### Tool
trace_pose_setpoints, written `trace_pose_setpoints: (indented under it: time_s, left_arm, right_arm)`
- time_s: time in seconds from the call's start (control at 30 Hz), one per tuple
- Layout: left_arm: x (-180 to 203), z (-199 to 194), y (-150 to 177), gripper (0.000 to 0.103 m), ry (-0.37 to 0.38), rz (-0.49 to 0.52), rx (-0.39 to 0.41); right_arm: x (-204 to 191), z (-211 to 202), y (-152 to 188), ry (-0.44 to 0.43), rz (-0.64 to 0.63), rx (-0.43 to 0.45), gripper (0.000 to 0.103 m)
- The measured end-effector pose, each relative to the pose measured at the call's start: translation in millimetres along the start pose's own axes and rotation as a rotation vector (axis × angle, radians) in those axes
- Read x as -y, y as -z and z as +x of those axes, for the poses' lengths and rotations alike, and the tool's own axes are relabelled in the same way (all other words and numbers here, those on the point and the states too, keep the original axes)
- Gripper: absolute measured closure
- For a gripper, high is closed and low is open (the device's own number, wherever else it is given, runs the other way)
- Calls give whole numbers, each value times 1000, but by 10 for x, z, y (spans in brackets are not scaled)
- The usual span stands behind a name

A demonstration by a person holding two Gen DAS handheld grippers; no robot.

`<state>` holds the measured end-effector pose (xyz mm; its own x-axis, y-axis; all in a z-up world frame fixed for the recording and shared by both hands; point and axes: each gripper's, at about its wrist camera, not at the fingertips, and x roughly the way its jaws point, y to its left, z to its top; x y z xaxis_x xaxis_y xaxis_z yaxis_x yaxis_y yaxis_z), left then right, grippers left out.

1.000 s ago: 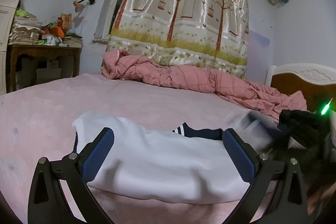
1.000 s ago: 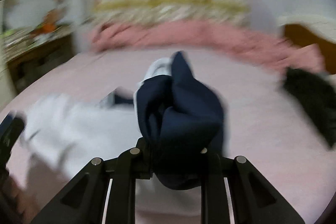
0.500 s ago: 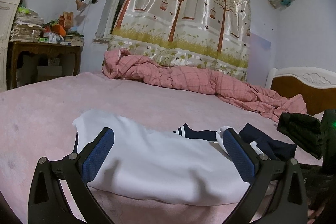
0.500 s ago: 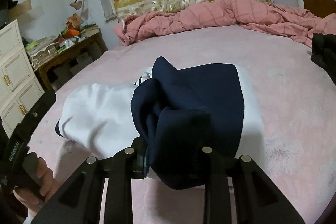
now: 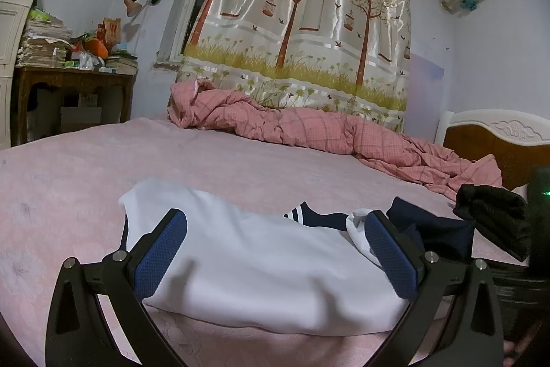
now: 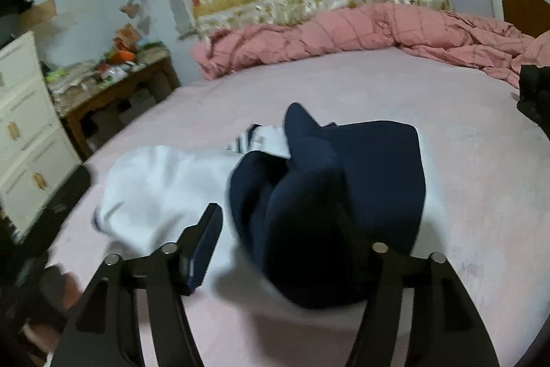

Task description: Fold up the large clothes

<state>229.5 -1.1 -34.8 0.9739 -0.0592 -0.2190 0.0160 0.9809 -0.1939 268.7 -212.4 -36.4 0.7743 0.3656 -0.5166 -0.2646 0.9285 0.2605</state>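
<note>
A white top with navy sleeves and collar lies half folded on the pink bed. My left gripper stays low over its white body, open, blue pads wide apart and holding nothing. In the right wrist view the navy part is bunched over the white cloth. My right gripper is opening around that navy bunch. Its left finger stands clear of the cloth; the bunch hides the other fingertip.
A crumpled pink checked quilt runs along the bed's far side under a tree-print curtain. A black garment lies at the right by the wooden headboard. A cluttered desk and a white cabinet stand left of the bed.
The right gripper, shut on the navy fold a second ago, laid it over the white body and spread its jaws. The left gripper has not moved.
</note>
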Motion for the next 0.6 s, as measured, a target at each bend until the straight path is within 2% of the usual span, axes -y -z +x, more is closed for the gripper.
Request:
trace_pose_setpoints:
  time_s: [0.07, 0.17, 0.27, 0.33, 0.4, 0.5, 0.57, 0.6]
  left_arm:
    - [26, -13, 9, 0, -18, 14, 11]
    - [39, -6, 10, 0, -18, 26, 17]
    - [23, 13, 12, 0, -20, 15, 10]
    - [2, 9, 10, 0, -19, 7, 12]
    - [-2, 12, 17, 0, -20, 5, 9]
    - [12, 7, 21, 0, -21, 11, 11]
    - [12, -13, 32, 0, -28, 17, 18]
    - [16, -33, 32, 0, -46, 21, 31]
  right_arm:
    - [-13, -212, 37, -32, 5, 35, 33]
    - [44, -481, 38, -18, 31, 102, 33]
    - [244, -712, -16, 37, 115, 207, 33]
    - [402, -730, -70, 143, 171, 236, 33]
    - [533, -577, -149, 219, 180, 182, 33]
    - [538, -221, -203, 174, 135, 54, 33]
    - [437, -64, -168, 137, 104, 4, 33]
    - [351, -4, -110, 146, 81, -6, 33]
